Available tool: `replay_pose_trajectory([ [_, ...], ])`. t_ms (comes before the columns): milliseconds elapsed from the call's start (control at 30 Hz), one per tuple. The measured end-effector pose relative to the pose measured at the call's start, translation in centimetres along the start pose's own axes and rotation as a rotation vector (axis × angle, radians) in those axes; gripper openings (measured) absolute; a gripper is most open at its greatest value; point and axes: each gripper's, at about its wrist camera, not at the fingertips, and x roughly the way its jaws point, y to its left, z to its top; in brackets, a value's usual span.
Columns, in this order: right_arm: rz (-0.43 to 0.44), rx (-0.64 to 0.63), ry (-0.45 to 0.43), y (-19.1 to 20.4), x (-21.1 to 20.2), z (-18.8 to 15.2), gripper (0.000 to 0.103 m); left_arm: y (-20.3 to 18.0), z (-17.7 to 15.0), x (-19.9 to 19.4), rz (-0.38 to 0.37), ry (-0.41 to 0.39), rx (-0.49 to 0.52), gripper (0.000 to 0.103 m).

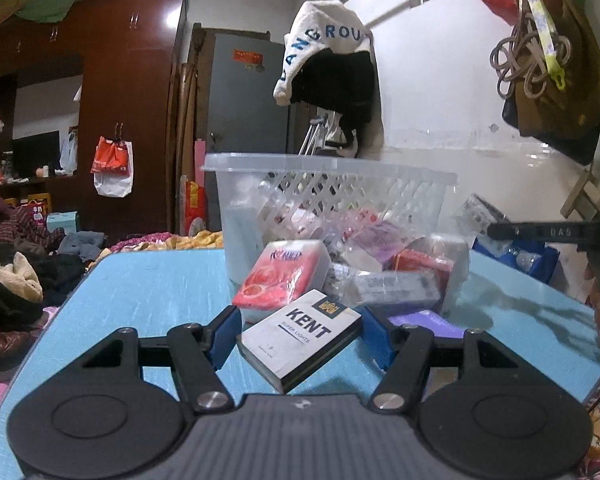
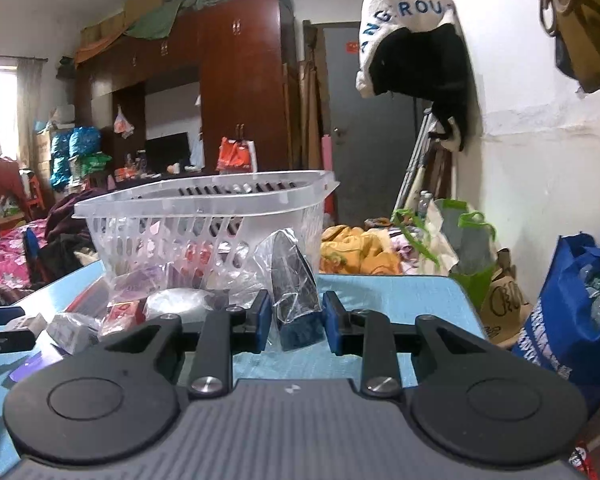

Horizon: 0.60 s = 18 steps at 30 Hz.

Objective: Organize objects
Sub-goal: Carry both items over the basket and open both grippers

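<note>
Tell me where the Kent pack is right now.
Left wrist view: the Kent cigarette pack sits between the left gripper fingers on the blue table, before the red pack.

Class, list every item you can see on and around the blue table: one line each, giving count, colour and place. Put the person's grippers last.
Table: one, light blue, under everything.
Basket: one, clear plastic, far side of table, items inside.
Kent pack: one, white, between left gripper's fingers.
Red pack: one, red-pink, propped before the basket.
Wrapped dark item: one, dark in clear plastic, between right gripper's fingers.
Loose packets: several, mixed colours, piled by the basket.
Blue bag: one, right of table.
Left gripper: open.
Right gripper: open.
</note>
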Motion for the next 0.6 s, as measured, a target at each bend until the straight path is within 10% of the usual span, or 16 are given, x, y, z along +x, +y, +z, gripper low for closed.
replay_pose_trajectory([
  [267,0.033,0.02,-0.044,-0.1,-2.7,0.4,0.031,0.0,2.8,-1.9,-0.019,-0.087,0.004,0.068],
  [600,0.123,0.026,-0.09,1.4,-2.7,6.7,0.031,-0.5,14.4,2.2,-0.077,-0.095,-0.034,0.068],
])
